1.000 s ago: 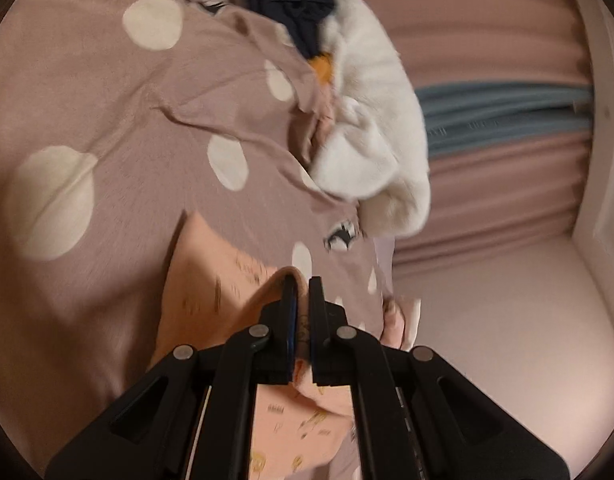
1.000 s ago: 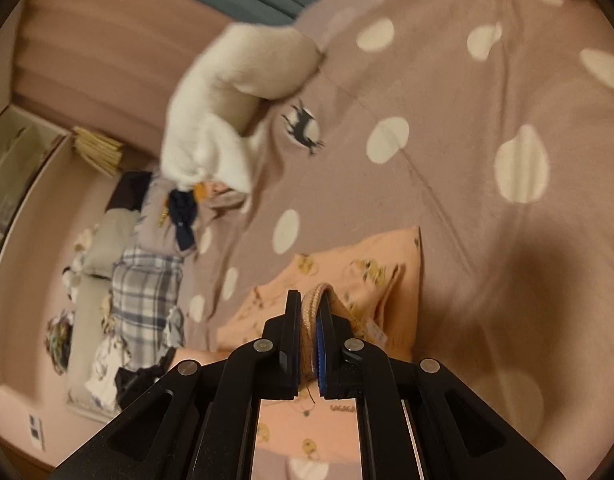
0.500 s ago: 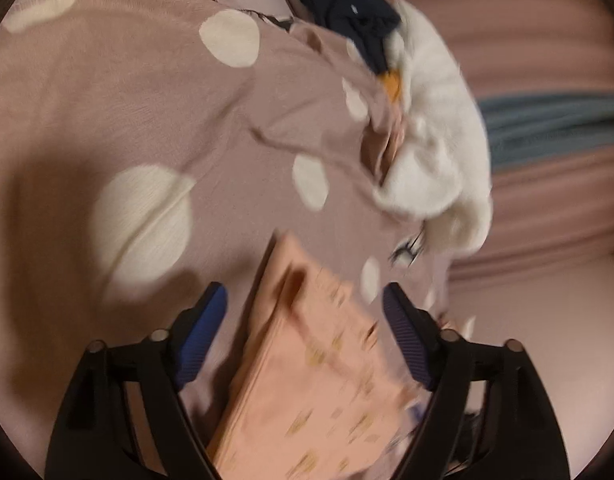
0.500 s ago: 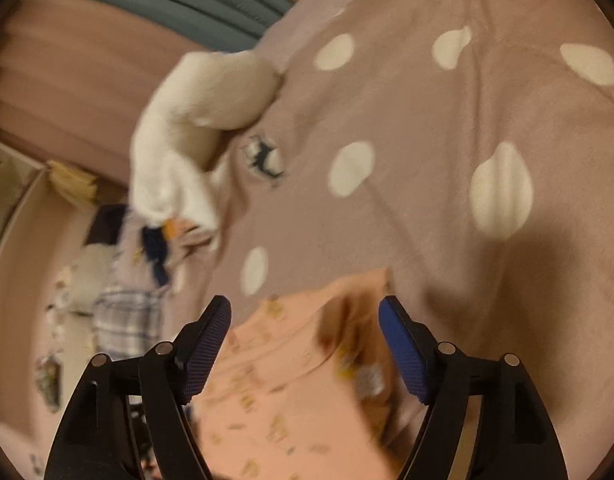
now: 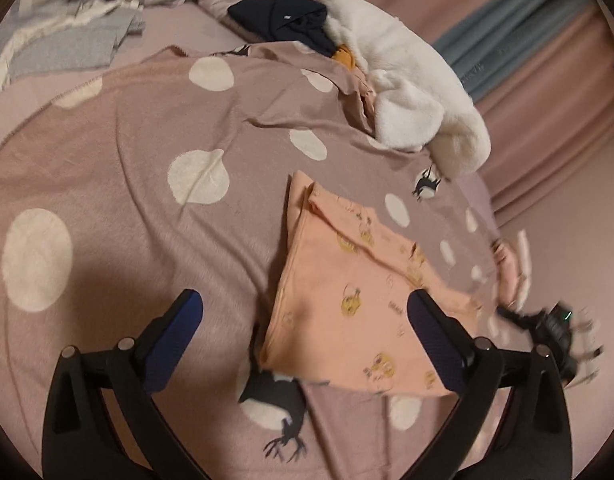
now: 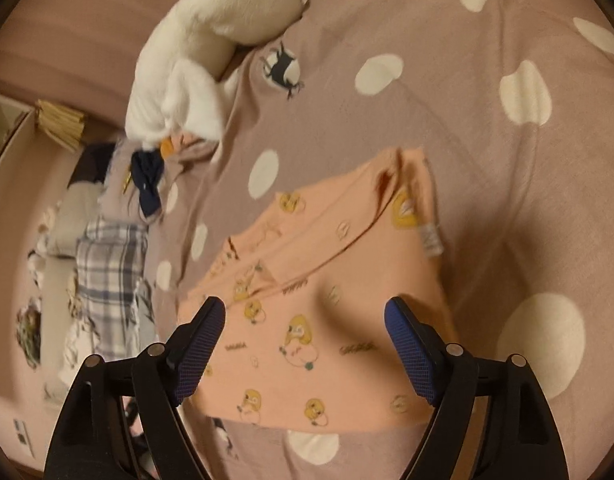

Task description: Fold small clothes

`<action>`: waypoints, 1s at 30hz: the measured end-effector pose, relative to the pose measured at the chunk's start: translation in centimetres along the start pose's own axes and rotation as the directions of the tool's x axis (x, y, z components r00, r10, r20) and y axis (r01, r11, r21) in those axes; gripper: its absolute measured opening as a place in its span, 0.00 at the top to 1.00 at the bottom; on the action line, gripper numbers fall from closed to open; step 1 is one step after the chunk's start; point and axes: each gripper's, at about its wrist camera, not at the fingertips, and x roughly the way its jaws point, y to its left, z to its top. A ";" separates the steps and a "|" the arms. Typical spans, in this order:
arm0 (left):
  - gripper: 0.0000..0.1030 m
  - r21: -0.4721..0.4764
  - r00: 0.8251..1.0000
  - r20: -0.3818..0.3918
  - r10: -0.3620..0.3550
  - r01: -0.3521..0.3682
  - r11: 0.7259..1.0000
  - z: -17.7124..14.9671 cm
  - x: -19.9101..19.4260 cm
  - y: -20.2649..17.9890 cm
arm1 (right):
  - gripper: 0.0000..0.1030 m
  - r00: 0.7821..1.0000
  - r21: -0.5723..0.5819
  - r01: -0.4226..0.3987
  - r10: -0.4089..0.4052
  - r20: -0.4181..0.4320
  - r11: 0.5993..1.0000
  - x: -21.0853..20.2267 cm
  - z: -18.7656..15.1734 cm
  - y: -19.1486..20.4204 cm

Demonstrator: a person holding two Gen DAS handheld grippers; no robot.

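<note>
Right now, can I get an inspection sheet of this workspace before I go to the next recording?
Surface: polka-dot blanket on a bed.
Job's things: peach garment lying folded, held by neither gripper.
Clutter: white fleece, navy garment, plaid fabric.
Grippers: left gripper open; right gripper open above the garment.
Cables: nothing seen.
Surroundings: pink curtain.

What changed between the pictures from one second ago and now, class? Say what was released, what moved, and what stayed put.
Both let go: the left hand-held gripper and right hand-held gripper, each shut on a fold of the peach printed garment a second ago, now stand wide open and have drawn back above it. The garment lies folded on the dotted blanket. The white fleece and the blanket stayed put.
</note>
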 end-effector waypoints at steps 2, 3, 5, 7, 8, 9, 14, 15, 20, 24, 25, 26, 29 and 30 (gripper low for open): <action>0.01 0.061 0.999 0.011 0.037 -0.038 0.997 -0.8 -0.1 -0.6 | 0.20 1.000 -0.003 0.005 -0.005 -0.016 1.000 0.8 0.1 0.4; 0.01 0.082 0.999 0.019 0.051 -0.053 0.995 -1.3 -0.1 -0.8 | 0.20 1.000 -0.010 0.015 -0.016 -0.022 1.000 1.1 0.1 0.6; 0.01 0.106 0.996 0.034 0.077 -0.080 0.991 -2.1 -0.2 -0.9 | 0.20 0.998 -0.026 0.046 -0.047 -0.030 0.999 1.8 0.1 1.0; 0.01 0.125 0.995 0.050 0.081 -0.087 0.988 -2.7 -0.4 -0.8 | 0.20 0.997 -0.032 0.062 -0.064 -0.039 0.998 2.3 0.0 1.1; 0.01 0.132 0.995 0.056 0.085 -0.092 0.987 -2.9 -0.5 -0.8 | 0.20 0.997 -0.033 0.057 -0.058 -0.044 0.998 2.5 -0.2 1.1; 0.01 0.143 0.994 0.063 0.095 -0.103 0.984 -3.2 -0.7 -0.8 | 0.20 0.997 -0.033 0.051 -0.052 -0.050 0.998 2.8 -0.3 1.1; 0.01 0.236 0.988 0.104 0.115 -0.137 0.962 -5.5 -1.0 -1.2 | 0.20 0.991 -0.085 0.117 -0.122 -0.050 0.990 3.3 -0.8 1.6; 0.01 0.253 0.988 0.106 0.112 -0.135 0.958 -6.0 -0.9 -1.3 | 0.20 0.988 -0.099 0.140 -0.145 -0.044 0.985 3.4 -0.8 1.8; 0.01 0.327 0.997 0.053 0.053 -0.067 0.943 -8.1 0.3 -1.2 | 0.20 0.979 -0.153 0.196 -0.202 -0.022 0.969 3.4 -0.7 2.6; 0.01 0.158 0.999 -0.007 -0.041 0.041 0.987 -8.0 2.1 1.0 | 0.20 0.987 -0.143 0.147 -0.155 -0.045 0.979 4.3 -0.2 2.5; 0.01 0.115 0.998 0.001 -0.058 0.058 0.992 -7.9 2.3 1.4 | 0.20 0.989 -0.129 0.134 -0.141 -0.051 0.983 4.6 -0.1 2.4; 0.01 0.095 0.997 0.019 -0.071 0.069 0.993 -7.9 2.2 1.5 | 0.20 0.990 -0.119 0.121 -0.129 -0.061 0.985 5.1 0.0 2.3; 0.01 0.106 0.996 0.044 -0.076 0.071 0.992 -8.1 2.2 1.1 | 0.20 0.990 -0.098 0.102 -0.110 -0.084 0.990 6.7 0.9 1.9; 0.01 0.124 0.997 0.046 -0.065 0.059 0.990 -8.2 2.3 0.8 | 0.20 0.991 -0.093 0.096 -0.104 -0.082 0.991 7.0 1.2 2.0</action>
